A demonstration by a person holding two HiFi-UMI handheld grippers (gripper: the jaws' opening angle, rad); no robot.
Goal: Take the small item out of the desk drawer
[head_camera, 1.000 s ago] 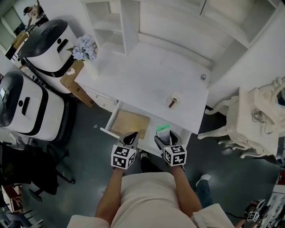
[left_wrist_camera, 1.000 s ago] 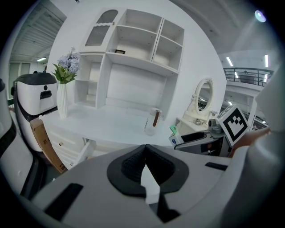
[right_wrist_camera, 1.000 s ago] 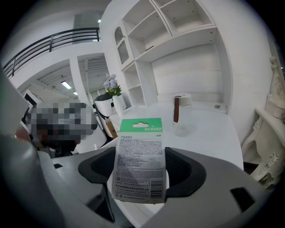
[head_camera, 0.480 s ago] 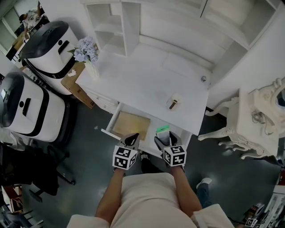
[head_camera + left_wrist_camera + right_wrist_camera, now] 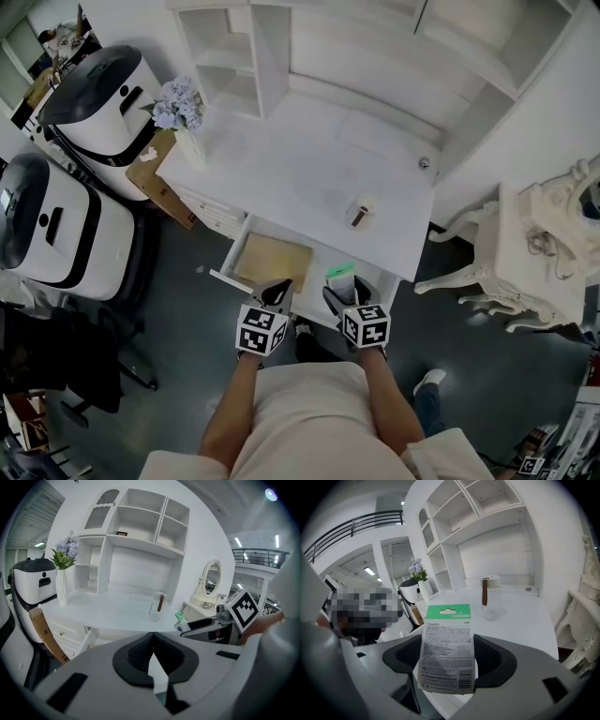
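Note:
The white desk's drawer [image 5: 272,262] stands open, and the part of its wooden bottom in view is bare. My right gripper [image 5: 339,286] hovers over the drawer's right end, shut on a small flat packet [image 5: 341,273] with a green top. In the right gripper view the packet [image 5: 447,644] stands upright between the jaws of that gripper [image 5: 449,660], printed side toward the camera. My left gripper [image 5: 275,293] is at the drawer's front edge. Seen from its own camera, the left gripper [image 5: 153,644] is shut on nothing, with the packet [image 5: 180,619] off to the right.
On the desk top [image 5: 300,173] stand a clear jar [image 5: 360,212] and a vase of flowers [image 5: 180,105]. A shelf hutch [image 5: 234,47] lines the back. Two white-and-black machines [image 5: 56,220] and a cardboard box [image 5: 155,173] sit left. An ornate white side table [image 5: 539,248] is right.

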